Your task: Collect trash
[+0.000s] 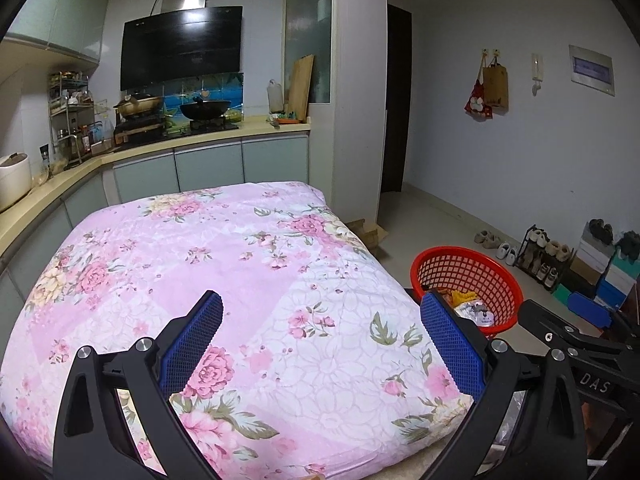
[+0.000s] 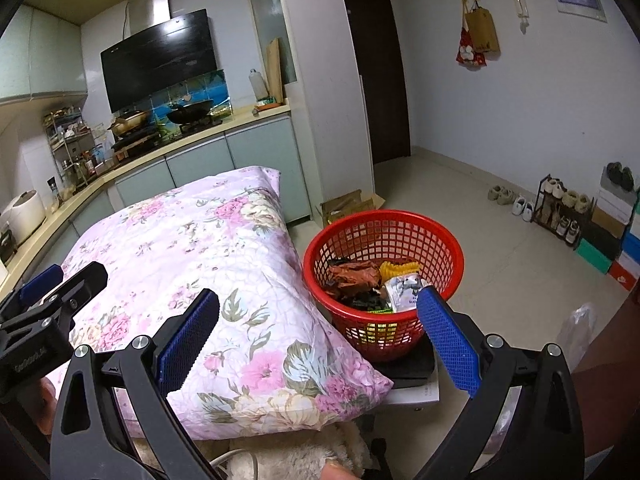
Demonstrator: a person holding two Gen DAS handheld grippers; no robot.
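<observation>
left claw (image 1: 320, 320) open, empty, over floral quilt (image 1: 224, 264) | right claw (image 2: 320, 320) open, empty | red basket (image 2: 384, 220) holds wrappers (image 2: 356, 276)

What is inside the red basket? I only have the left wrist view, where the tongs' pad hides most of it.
Observer: The right wrist view shows the red basket holding crumpled orange-brown wrapping, a yellow ridged piece and a white packet.
Operator: What does the basket stand on?
Observer: On a flat black pad, beside the floral quilt.
Operator: Are the right tongs holding anything?
Observer: No. The right tongs are open and empty, in front of the basket.
Operator: Any trash left on the quilt?
Observer: None shows on the quilt in either view.
</observation>
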